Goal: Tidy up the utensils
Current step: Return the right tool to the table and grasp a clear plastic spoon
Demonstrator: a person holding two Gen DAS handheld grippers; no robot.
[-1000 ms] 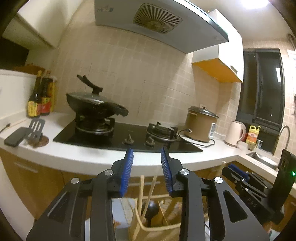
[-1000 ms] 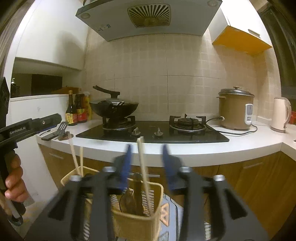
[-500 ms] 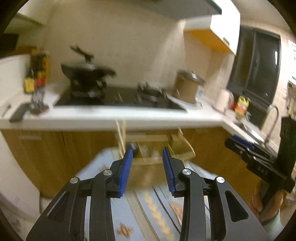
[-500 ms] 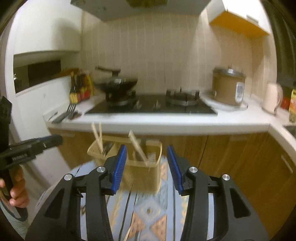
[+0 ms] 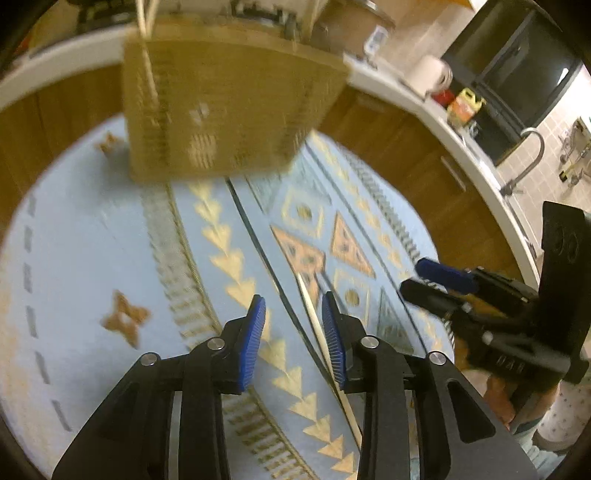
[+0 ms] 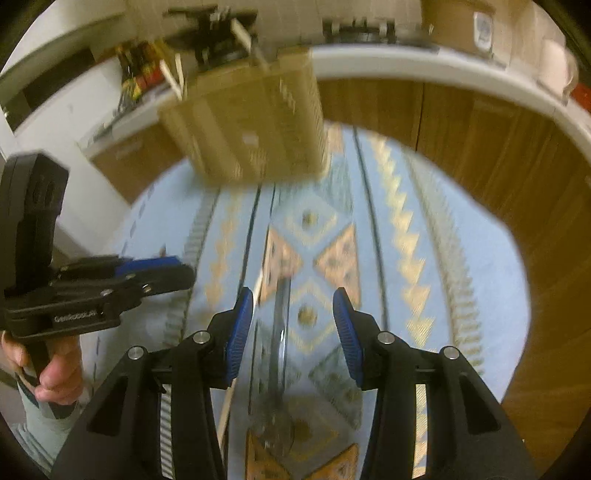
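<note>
Utensils on the floor rug (image 5: 92, 236), two visible. Pale chopstick (image 5: 312, 314): thin, straight, light wood colour, lying flat on the light-blue rug with its yellow and orange triangle pattern. In the left wrist view it runs between the left gripper's (image 5: 293, 317) blue pads, closer to the right-hand pad; I can't tell if it touches that pad. Left jaws have just been closing a little, gap is narrow, nothing pinched, the stick is on the rug below them.

Second item: metal spoon (image 6: 279, 354), greyish, glossy, blurred; long handle pointing away, bowl nearest the camera at the bottom of the right wrist view. It lies between the right gripper's (image 6: 293, 314) pads, clear of both. Right jaws moderately apart, empty. The same chopstick shows beside the left pad in that view.

Utensil basket (image 5: 221, 107): tan, slatted or woven walls, boxy, standing on the rug's far end in front of the wooden cabinets (image 5: 417, 155). Chopsticks (image 5: 146, 22) stick up out of it, leaning. Motion blur hides finer detail.

Each view catches the other gripper at its edge, held in a hand (image 6: 55, 373).
</note>
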